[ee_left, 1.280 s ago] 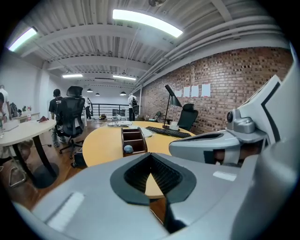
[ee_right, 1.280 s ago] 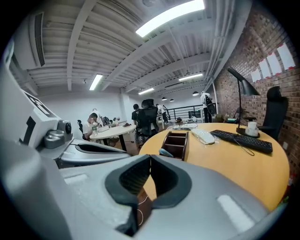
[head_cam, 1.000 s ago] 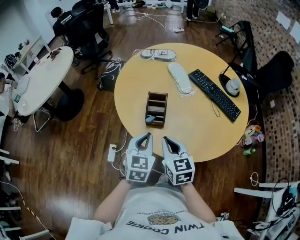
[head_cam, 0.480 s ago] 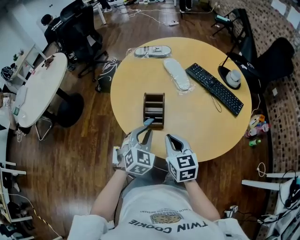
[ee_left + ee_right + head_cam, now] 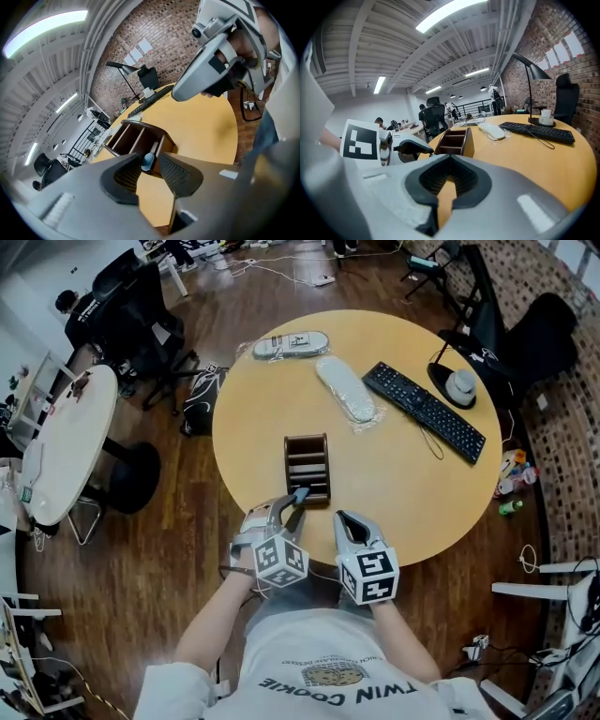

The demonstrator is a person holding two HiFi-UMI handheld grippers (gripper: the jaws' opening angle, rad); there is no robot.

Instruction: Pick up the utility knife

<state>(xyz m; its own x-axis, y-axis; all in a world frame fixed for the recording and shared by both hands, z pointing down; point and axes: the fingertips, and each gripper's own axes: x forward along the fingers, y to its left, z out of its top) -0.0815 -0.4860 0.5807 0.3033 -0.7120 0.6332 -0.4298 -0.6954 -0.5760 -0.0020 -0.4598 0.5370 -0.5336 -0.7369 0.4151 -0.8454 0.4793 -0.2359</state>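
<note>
The utility knife (image 5: 300,493) is a blue-grey handle sticking out of the near end of a brown wooden organizer (image 5: 307,460) on the round yellow table (image 5: 394,484). My left gripper (image 5: 291,507) has reached that end. Its jaws are opening, and in the left gripper view the knife's end (image 5: 147,161) shows between the pads (image 5: 176,171) without being pressed. My right gripper (image 5: 345,521) hovers over the table's near edge, just right of the organizer, shut and empty. The right gripper view shows the organizer (image 5: 454,140) ahead and the left gripper (image 5: 417,147) beside it.
A black keyboard (image 5: 424,412), a desk lamp base (image 5: 459,385), a white wrapped object (image 5: 342,395) and a flat packaged item (image 5: 291,345) lie on the far half of the table. A white table (image 5: 66,427) and black office chairs (image 5: 131,306) stand to the left.
My left gripper moved forward and down to the organizer's near end, rolled, and its jaws went from shut to wide. My right gripper edged forward over the table's edge.
</note>
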